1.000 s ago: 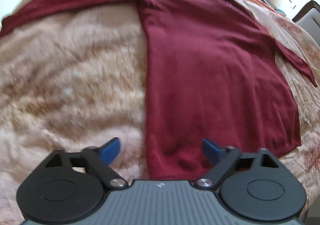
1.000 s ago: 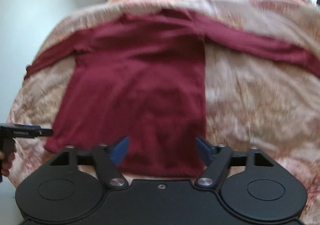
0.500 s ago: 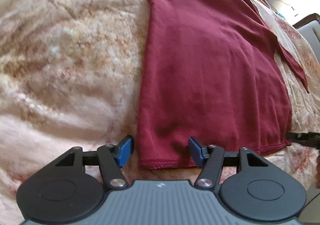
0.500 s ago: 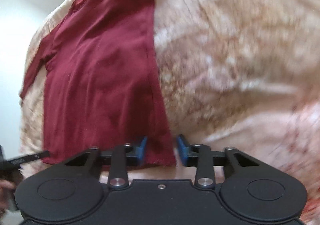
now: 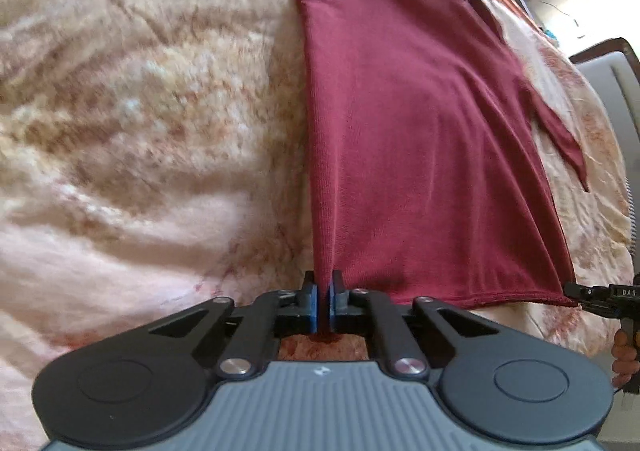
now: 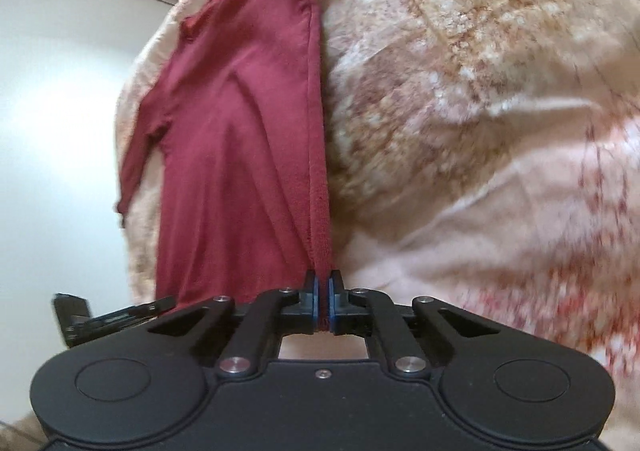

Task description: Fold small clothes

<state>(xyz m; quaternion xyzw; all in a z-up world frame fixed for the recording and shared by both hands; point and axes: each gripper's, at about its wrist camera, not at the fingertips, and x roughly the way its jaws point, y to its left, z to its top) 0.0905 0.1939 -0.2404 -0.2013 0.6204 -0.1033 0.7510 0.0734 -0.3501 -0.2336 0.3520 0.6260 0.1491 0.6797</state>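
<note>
A dark red long-sleeved shirt (image 5: 420, 139) lies spread on a beige patterned blanket (image 5: 140, 123), hem towards me. My left gripper (image 5: 323, 291) is shut on the shirt's near left hem corner, with cloth pinched between the blue pads. My right gripper (image 6: 322, 291) is shut on the near right hem corner of the same shirt (image 6: 240, 139). In the left wrist view the right gripper's tip (image 5: 600, 293) shows at the hem's far end. The left gripper's tip (image 6: 104, 317) shows low left in the right wrist view.
The blanket (image 6: 480, 111) covers a bed. A white wall (image 6: 60, 91) stands past the bed's left side. A chair back (image 5: 612, 67) and a window are at the far right in the left wrist view.
Both grippers moved down to the shirt's hem and closed from wide open onto its two near corners. The cloth at each corner is now pulled taut into the pads.
</note>
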